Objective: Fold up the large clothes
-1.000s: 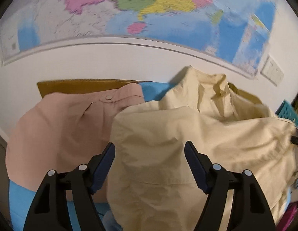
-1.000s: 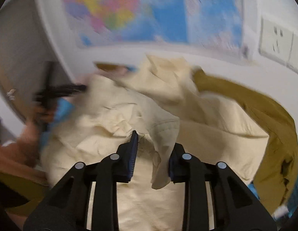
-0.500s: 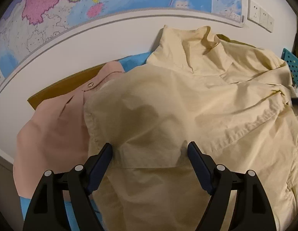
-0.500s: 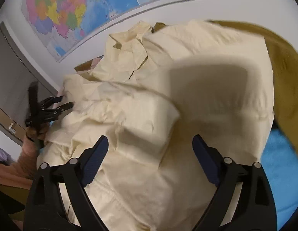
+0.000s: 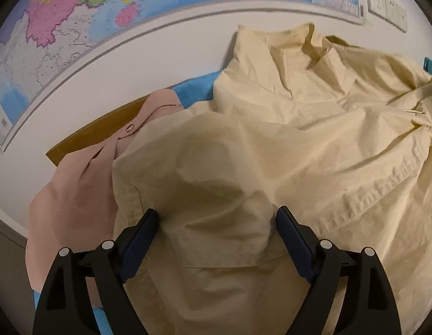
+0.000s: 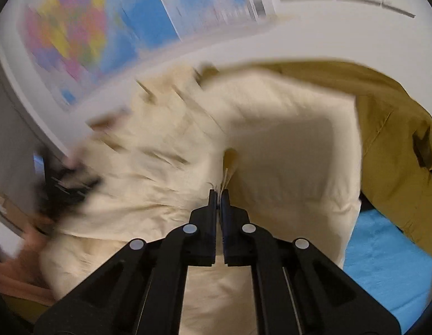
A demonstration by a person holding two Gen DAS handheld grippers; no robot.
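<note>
- Cream cotton shirt (image 5: 299,145) lies rumpled on a blue cover (image 6: 383,265), overlapping a pink garment (image 5: 76,195) and an olive one (image 6: 383,111).
- Right gripper (image 6: 219,192) has pinched a fold of it, probably to drag that side over.
- Left gripper (image 5: 217,220) is opening wide, 2 pads (image 5: 140,237) straddling a bulge without pressing.
</note>
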